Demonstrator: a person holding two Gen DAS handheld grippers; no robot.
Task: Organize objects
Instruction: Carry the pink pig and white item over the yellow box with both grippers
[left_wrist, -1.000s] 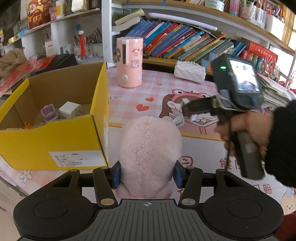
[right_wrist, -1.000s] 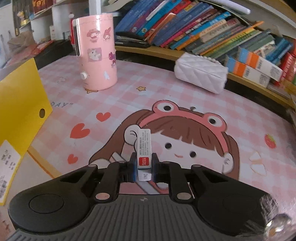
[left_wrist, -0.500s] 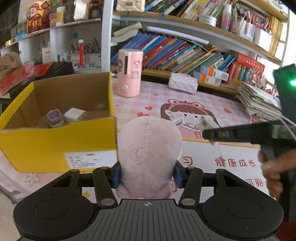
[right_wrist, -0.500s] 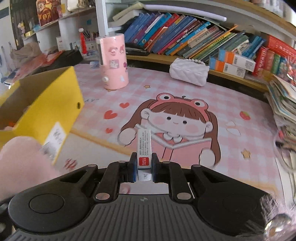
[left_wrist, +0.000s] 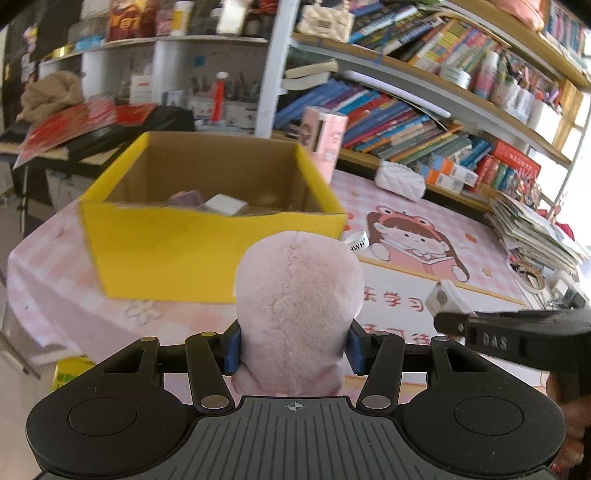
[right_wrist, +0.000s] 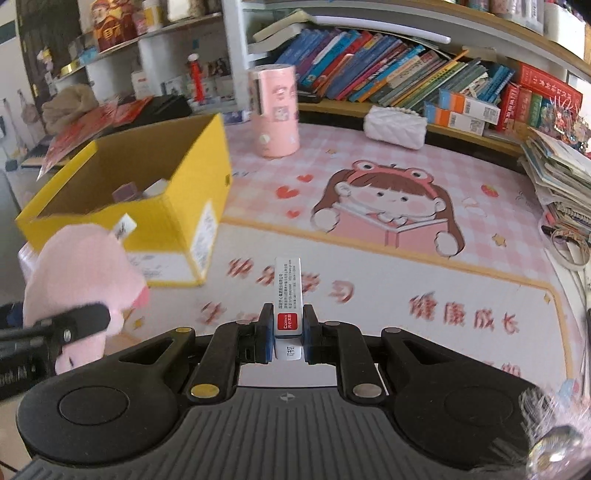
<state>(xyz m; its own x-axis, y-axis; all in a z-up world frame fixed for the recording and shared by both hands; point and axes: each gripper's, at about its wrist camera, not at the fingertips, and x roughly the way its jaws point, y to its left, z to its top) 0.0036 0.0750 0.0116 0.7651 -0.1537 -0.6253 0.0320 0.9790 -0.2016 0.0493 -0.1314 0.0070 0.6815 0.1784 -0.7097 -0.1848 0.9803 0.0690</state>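
Observation:
A pink plush toy (left_wrist: 295, 295) with a white tag stands upright between the blue pads of my left gripper (left_wrist: 293, 350), which is shut on it, in front of the yellow cardboard box (left_wrist: 207, 251). My right gripper (right_wrist: 288, 332) is shut on a small white box with a red label (right_wrist: 288, 291), held above the pink cartoon table mat (right_wrist: 388, 266). In the right wrist view the plush toy (right_wrist: 81, 266) sits at the left, beside the yellow box (right_wrist: 199, 184). In the left wrist view the right gripper (left_wrist: 454, 325) and its white box (left_wrist: 445, 299) are at the lower right.
Small purple and white items (left_wrist: 221, 203) lie inside the yellow box. A pink cylinder (right_wrist: 275, 114) and a white quilted purse (right_wrist: 395, 125) stand at the back of the table. A stack of magazines (right_wrist: 557, 166) fills the right edge. Bookshelves (right_wrist: 388, 74) rise behind.
Both grippers have drawn back and risen from the table, each keeping its load. The yellow box now sits farther off and nearer the middle of the left view; the right gripper dropped to its lower right.

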